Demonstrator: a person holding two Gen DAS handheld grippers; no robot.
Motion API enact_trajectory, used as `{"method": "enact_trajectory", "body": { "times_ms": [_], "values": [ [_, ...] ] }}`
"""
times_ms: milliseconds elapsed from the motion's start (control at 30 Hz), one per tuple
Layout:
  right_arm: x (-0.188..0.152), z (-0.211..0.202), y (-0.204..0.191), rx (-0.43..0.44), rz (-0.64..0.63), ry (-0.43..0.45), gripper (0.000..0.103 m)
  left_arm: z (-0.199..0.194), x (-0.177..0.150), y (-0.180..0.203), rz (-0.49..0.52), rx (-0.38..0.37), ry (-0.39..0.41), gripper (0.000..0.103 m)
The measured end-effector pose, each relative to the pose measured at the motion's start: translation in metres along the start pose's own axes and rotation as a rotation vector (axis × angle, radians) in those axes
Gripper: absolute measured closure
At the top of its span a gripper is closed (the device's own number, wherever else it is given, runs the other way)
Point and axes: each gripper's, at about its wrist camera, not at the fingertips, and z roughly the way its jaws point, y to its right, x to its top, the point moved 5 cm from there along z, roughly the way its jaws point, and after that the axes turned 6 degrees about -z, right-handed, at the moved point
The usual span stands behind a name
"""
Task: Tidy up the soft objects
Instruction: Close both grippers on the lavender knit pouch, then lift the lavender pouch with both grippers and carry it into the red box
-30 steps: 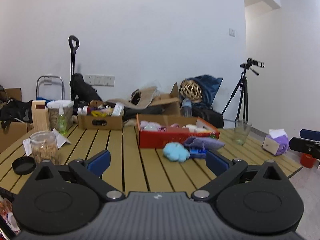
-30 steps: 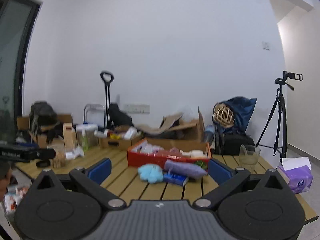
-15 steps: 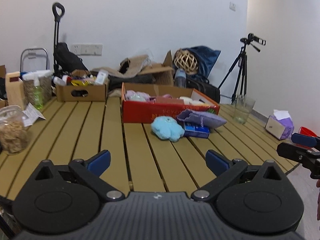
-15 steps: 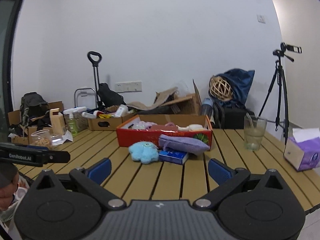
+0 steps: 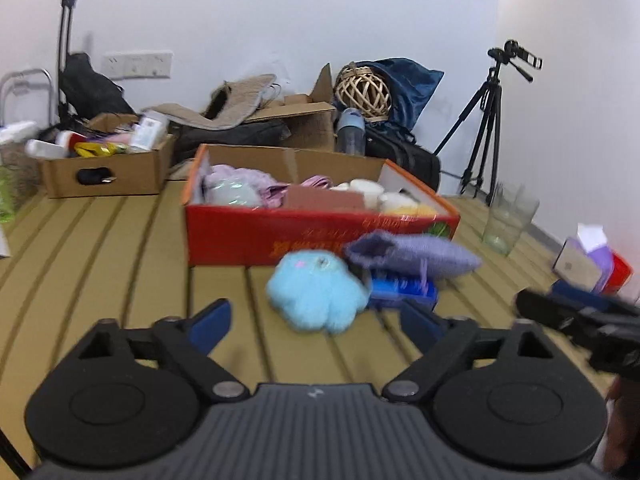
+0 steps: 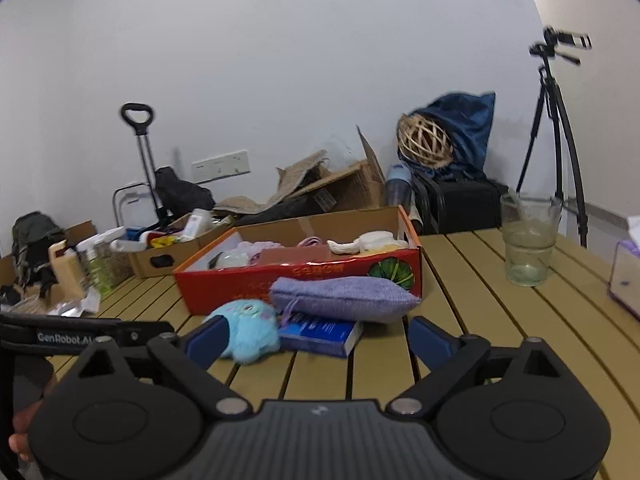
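My left gripper (image 5: 316, 322) hangs with jaws wide apart just short of the blue plush (image 5: 316, 294) on the table (image 5: 120, 240). Right of it, the purple pouch (image 6: 344, 298) lies on a blue book (image 6: 320, 332) before the red box (image 6: 304, 278). My right gripper (image 6: 316, 340) also gapes, empty.

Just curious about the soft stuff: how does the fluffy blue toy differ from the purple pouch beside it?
The blue toy is round, fluffy and sits directly on the table; the purple pouch is long, flat-knit and lies on top of a blue box. Both are soft and lie outside the red box.
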Motion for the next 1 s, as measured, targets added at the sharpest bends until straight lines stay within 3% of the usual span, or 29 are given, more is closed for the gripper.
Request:
{"method": "enact_trajectory", "body": {
  "times_ms": [133, 200, 333, 367, 400, 433, 467, 500, 567, 633, 733, 1000],
  "values": [
    [0.016, 0.040, 0.030, -0.022, 0.097, 0.015, 0.010, 0.043, 0.027, 0.016, -0.079, -0.130, -0.063, 0.019],
    [0.021, 0.066, 0.047, 0.020, 0.179, 0.013, 0.015, 0.071, 0.034, 0.022, -0.115, -0.178, -0.118, 0.018],
    [0.016, 0.119, 0.077, 0.009, 0.268, -0.069, 0.029, 0.127, 0.039, 0.023, -0.224, -0.160, -0.263, 0.021],
    [0.010, 0.129, 0.083, 0.021, 0.300, -0.098, 0.044, 0.135, 0.039, 0.023, -0.253, -0.187, -0.266, 0.030],
    [0.004, 0.135, 0.087, 0.058, 0.348, -0.119, 0.048, 0.140, 0.037, 0.021, -0.272, -0.202, -0.280, 0.050],
    [-0.001, 0.137, 0.092, 0.107, 0.402, -0.125, 0.051, 0.145, 0.033, 0.020, -0.282, -0.212, -0.303, 0.060],
    [-0.003, 0.138, 0.095, 0.150, 0.446, -0.139, 0.064, 0.148, 0.031, 0.020, -0.287, -0.223, -0.306, 0.067],
    [-0.005, 0.140, 0.097, 0.209, 0.494, -0.142, 0.080, 0.147, 0.031, 0.021, -0.272, -0.232, -0.286, 0.081],
    [-0.007, 0.140, 0.099, 0.260, 0.548, -0.140, 0.087, 0.144, 0.031, 0.026, -0.235, -0.280, -0.255, 0.090],
    [-0.006, 0.137, 0.094, 0.228, 0.485, -0.135, 0.092, 0.140, 0.030, 0.033, -0.205, -0.315, -0.229, 0.093],
    [0.002, 0.126, 0.082, 0.162, 0.356, -0.088, 0.094, 0.128, 0.031, 0.043, -0.169, -0.322, -0.200, 0.094],
    [0.031, 0.057, 0.043, 0.175, 0.229, 0.045, 0.095, 0.045, 0.046, 0.056, -0.134, -0.356, -0.051, 0.094]
  ]
}}
